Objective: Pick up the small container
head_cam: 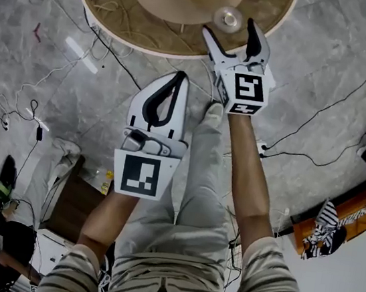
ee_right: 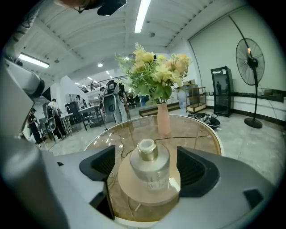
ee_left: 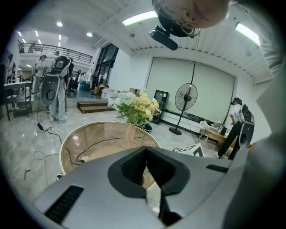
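The small container (ee_right: pixel 149 166), a squat clear-glass bottle with a gold neck and a pale cap, stands upright on the round glass table (head_cam: pixel 108 4) near the edge closest to the person. A small label sits low on its front. Whether anything is inside it cannot be told. The right gripper (head_cam: pixel 231 31) reaches over the table's rim with its jaws spread wide, one on each side of the container. In the right gripper view a gap shows between each dark pad and the glass, so the bottle is framed by the jaws but not gripped. A tan disc (ee_right: pixel 134 188) shows through the tabletop below and around the bottle, and thin cables (head_cam: pixel 116 21) show through the glass as well. Farther back on the table stands a slim peach-pink vase (ee_right: pixel 163 118), upright, holding a full bunch of yellow and cream flowers (ee_right: pixel 154 74) with green leaves. The vase is well apart from the container and lines up almost straight behind it in the right gripper view. The left gripper (head_cam: pixel 177 79) is held back from the table, above the person's legs in the head view. Its jaws are pressed together at the tips with nothing between them, and it points toward the table and the vase.
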`<action>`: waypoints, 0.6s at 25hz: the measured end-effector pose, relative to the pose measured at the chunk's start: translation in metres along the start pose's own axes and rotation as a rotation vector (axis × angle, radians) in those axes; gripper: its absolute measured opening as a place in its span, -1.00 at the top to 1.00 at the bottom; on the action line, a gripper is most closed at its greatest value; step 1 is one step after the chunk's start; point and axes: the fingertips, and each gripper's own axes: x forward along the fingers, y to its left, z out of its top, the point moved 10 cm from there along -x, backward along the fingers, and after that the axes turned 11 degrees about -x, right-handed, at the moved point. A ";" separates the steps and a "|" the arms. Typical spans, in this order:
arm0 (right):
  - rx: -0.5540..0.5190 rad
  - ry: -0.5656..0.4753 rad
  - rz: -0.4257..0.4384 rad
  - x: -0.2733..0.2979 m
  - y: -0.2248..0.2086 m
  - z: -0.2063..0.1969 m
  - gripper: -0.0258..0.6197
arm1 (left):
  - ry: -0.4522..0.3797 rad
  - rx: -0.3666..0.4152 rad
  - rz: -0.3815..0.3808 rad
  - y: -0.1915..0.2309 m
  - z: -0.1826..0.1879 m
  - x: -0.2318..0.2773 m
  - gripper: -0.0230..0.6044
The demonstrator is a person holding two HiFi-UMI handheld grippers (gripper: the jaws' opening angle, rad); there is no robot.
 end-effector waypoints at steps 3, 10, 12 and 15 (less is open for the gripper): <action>-0.012 0.008 0.001 0.015 0.001 -0.010 -0.43 | 0.004 -0.002 0.008 0.006 -0.004 0.002 0.93; -0.041 0.019 -0.018 0.038 -0.004 -0.024 -0.45 | 0.021 -0.013 0.022 0.012 -0.013 0.004 0.93; -0.047 0.023 -0.019 0.045 -0.005 -0.024 -0.45 | 0.027 -0.015 0.023 0.014 -0.016 0.005 0.93; -0.069 0.044 -0.020 0.054 -0.005 -0.026 -0.44 | 0.034 -0.022 0.026 0.016 -0.020 0.008 0.93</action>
